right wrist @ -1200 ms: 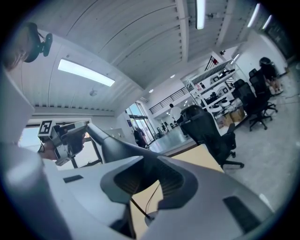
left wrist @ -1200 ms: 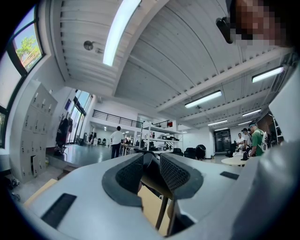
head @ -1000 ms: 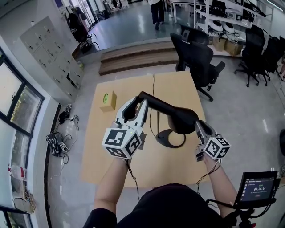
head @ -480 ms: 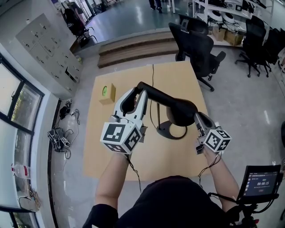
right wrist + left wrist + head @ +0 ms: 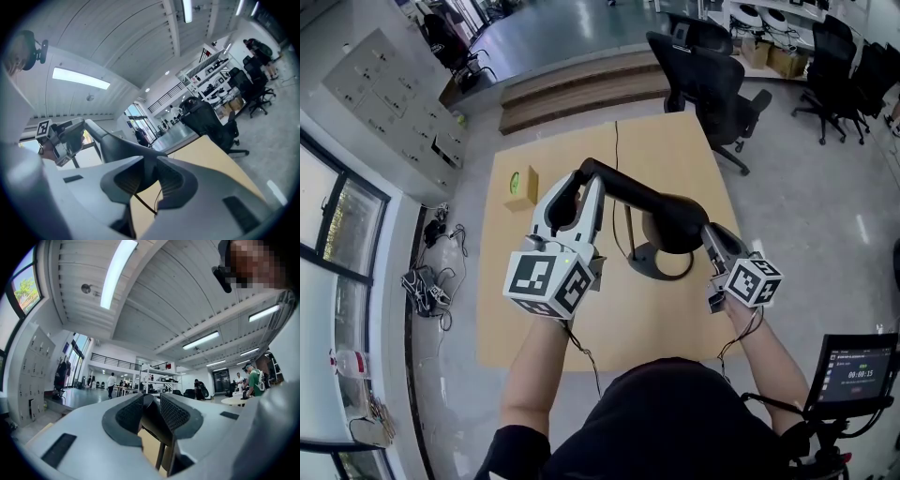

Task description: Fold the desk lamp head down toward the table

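Note:
A black desk lamp stands on the wooden table (image 5: 675, 150), with its ring base (image 5: 657, 263) near the middle. From the elbow joint (image 5: 589, 169) its arm slopes down to the right into the rounded lamp head (image 5: 671, 221). My left gripper (image 5: 578, 187) is shut on the arm just below the elbow; in the left gripper view the dark arm (image 5: 151, 420) fills the gap between the pads (image 5: 174, 412). My right gripper (image 5: 709, 236) is shut on the lamp head from the right, and the right gripper view shows the head (image 5: 117, 145) running into the jaws.
A small cardboard box (image 5: 522, 185) with a green sticker lies at the table's left edge. The lamp's cable (image 5: 616, 155) runs to the far edge. Black office chairs (image 5: 712, 84) stand behind the table, wooden steps (image 5: 581, 89) beyond. A small screen (image 5: 853, 370) sits at lower right.
Both grippers keep their holds and the lamp's shape looks the same. Only the head camera's view has shifted a little across the frames.

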The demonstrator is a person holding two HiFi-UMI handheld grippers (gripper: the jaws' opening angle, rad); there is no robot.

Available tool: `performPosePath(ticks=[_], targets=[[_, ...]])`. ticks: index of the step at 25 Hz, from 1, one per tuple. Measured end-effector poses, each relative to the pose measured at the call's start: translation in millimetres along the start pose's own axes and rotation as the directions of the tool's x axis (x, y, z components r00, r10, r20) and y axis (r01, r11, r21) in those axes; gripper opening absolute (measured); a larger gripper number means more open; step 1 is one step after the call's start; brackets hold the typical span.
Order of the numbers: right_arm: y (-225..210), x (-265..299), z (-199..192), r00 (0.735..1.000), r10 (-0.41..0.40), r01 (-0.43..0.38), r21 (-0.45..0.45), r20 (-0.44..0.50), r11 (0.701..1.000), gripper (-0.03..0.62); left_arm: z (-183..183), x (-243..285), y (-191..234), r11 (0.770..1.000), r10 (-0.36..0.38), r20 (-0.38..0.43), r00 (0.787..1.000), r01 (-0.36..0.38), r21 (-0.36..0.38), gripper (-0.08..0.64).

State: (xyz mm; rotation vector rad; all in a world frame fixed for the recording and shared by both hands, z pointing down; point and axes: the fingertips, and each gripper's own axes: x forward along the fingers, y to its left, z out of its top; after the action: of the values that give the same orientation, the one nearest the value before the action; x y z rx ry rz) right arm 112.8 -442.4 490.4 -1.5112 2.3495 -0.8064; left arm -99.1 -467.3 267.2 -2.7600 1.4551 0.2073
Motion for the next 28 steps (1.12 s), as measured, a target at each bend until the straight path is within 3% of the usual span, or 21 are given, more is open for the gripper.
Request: performPosePath(ticks=[14,28], targets=[[6.8,2.7,-10.7,1.000,0.020,-0.019,0.043,-0.009,0.999,0.084,5.5,-5.2,-1.0,1.000,-0.002,0.014,1.000,0.002,0.004,0.118],[6.9,6.0,-9.5,0.999,0.026,-0.026,0.006,-0.032,1.000,0.084,6.1,-3.1,-0.2,1.000,0.009,0.017,1.000,-0.009,-0.006,0.118]])
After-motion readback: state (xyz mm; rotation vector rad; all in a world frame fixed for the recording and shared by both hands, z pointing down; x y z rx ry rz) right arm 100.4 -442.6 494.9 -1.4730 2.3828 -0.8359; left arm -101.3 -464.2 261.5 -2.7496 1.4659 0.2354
